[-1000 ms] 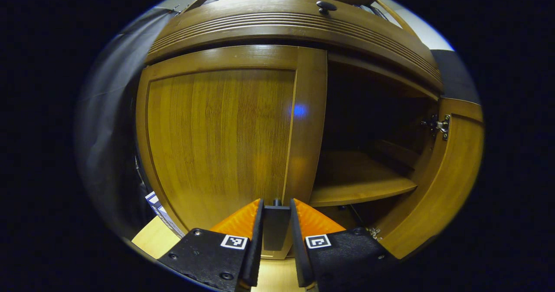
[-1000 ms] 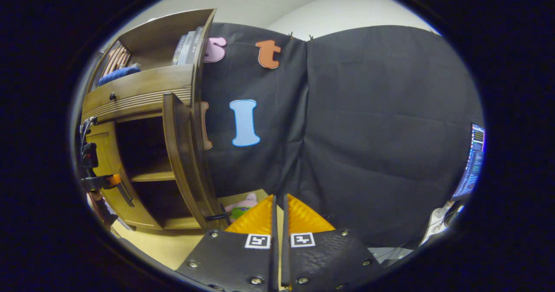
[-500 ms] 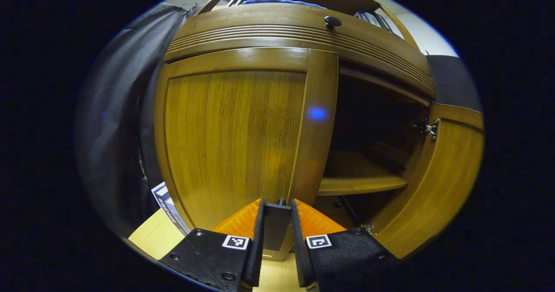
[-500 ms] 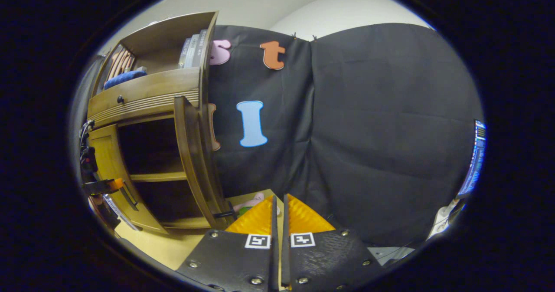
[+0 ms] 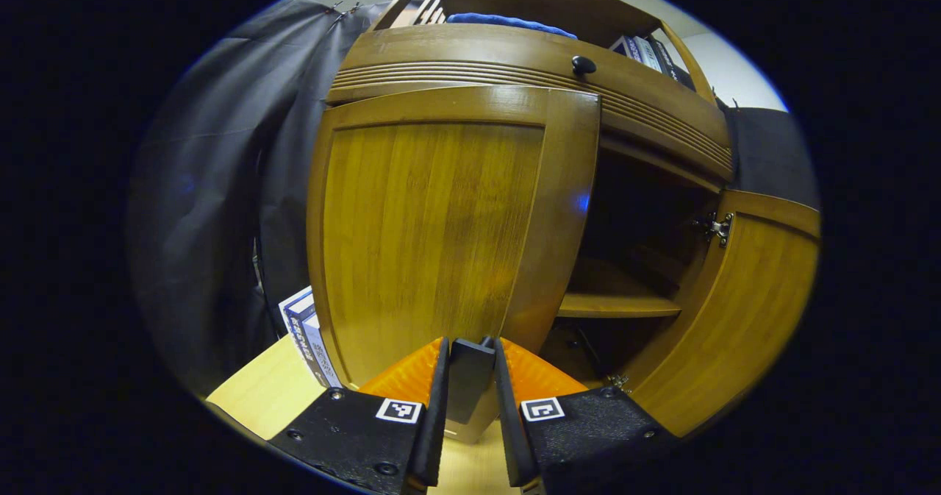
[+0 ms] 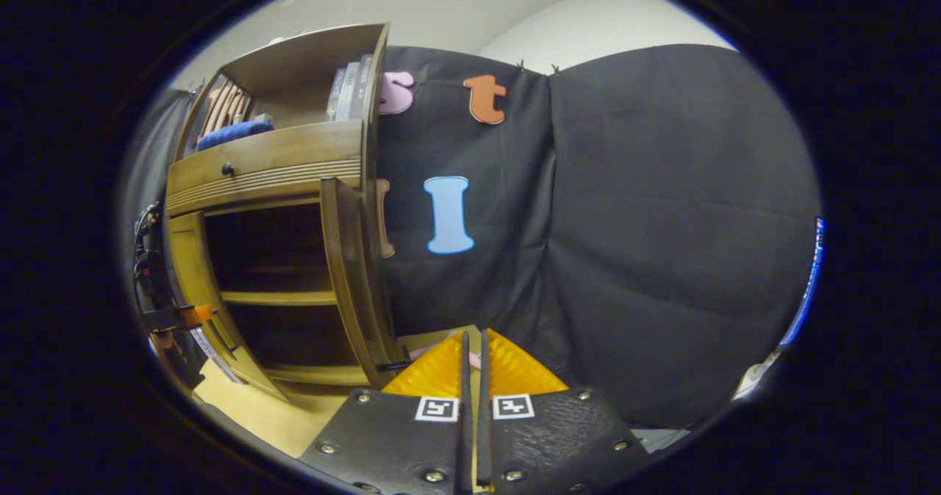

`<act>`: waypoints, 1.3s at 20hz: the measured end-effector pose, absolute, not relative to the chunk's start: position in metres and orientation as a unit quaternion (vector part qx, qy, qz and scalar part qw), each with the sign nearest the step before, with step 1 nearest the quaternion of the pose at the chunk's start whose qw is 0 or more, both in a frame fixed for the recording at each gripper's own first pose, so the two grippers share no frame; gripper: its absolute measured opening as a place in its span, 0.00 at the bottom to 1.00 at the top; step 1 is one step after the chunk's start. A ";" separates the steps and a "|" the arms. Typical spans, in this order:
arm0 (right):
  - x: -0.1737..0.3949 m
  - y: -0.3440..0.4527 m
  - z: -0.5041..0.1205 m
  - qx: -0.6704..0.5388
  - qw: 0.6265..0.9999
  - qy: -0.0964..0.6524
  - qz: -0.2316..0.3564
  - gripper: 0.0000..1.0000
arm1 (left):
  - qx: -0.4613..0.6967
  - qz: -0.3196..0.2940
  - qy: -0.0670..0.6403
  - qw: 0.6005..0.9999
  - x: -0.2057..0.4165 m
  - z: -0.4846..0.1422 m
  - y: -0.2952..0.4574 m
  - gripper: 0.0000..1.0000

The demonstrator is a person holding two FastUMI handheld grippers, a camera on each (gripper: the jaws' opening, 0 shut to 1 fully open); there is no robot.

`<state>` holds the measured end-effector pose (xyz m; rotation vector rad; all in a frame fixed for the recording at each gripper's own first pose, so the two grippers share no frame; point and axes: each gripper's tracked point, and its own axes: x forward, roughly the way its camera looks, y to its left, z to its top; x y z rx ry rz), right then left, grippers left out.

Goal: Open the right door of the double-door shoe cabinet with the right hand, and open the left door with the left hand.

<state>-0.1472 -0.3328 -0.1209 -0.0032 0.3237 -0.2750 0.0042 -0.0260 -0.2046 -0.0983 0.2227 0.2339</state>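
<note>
Black cloth is hanging behind and beside the wooden shoe cabinet point(image 6: 265, 164), which is standing on a pale floor point(image 5: 265, 396). Seen from the left gripper view, the left gripper point(image 5: 470, 377) is pinching the dark handle point(image 5: 468, 377) at the near edge of the left door point(image 5: 441, 230), which is standing partly open. To the right, the right door point(image 5: 742, 318) is standing wide open, baring a shelf point(image 5: 614, 305). Away from the cabinet, the right gripper point(image 6: 471, 366) is pointing at the cloth, fingers pressed together on nothing.
</note>
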 end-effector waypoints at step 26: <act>-0.138 -0.313 -0.133 0.006 0.984 0.169 -0.063 0.03 | -0.034 0.192 0.110 0.975 -0.099 -0.190 0.025 0.10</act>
